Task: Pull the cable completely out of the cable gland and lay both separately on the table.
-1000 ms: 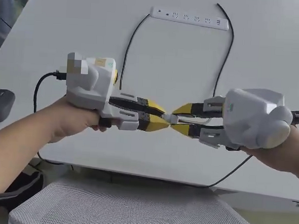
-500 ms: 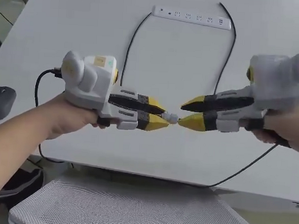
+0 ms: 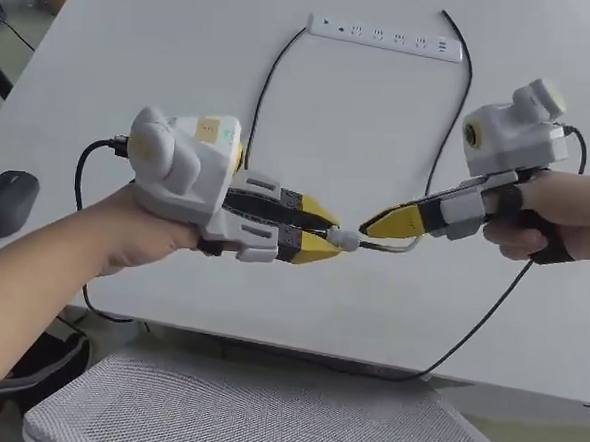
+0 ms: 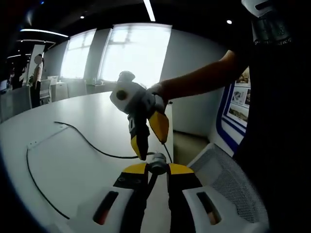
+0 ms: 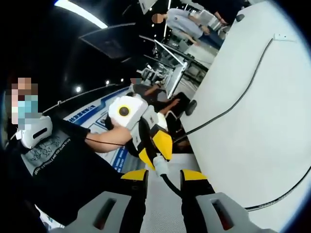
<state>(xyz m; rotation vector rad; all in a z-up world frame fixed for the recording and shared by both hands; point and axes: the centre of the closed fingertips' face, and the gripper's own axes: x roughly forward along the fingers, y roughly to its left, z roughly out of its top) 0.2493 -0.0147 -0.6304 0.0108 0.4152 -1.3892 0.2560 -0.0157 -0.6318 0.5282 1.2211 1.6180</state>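
Behind the left tongs [image 3: 336, 236] and right tongs [image 3: 367, 227], which nearly meet over the near edge of the desk [image 3: 361, 125] with the cable gland [image 3: 347, 240] between them, the top lies broad and bare. Obstacles: a power strip [image 3: 381, 36] at the far side, black cords [image 3: 265, 89] trailing forward, a mouse [image 3: 4, 203] far left, a mesh chair [image 3: 263, 409] below.

Your left claw [image 3: 326, 233] hides most of the cable gland [image 3: 346, 240]. The cable [image 3: 391, 250] runs out of sight behind your right claw [image 3: 372, 227].
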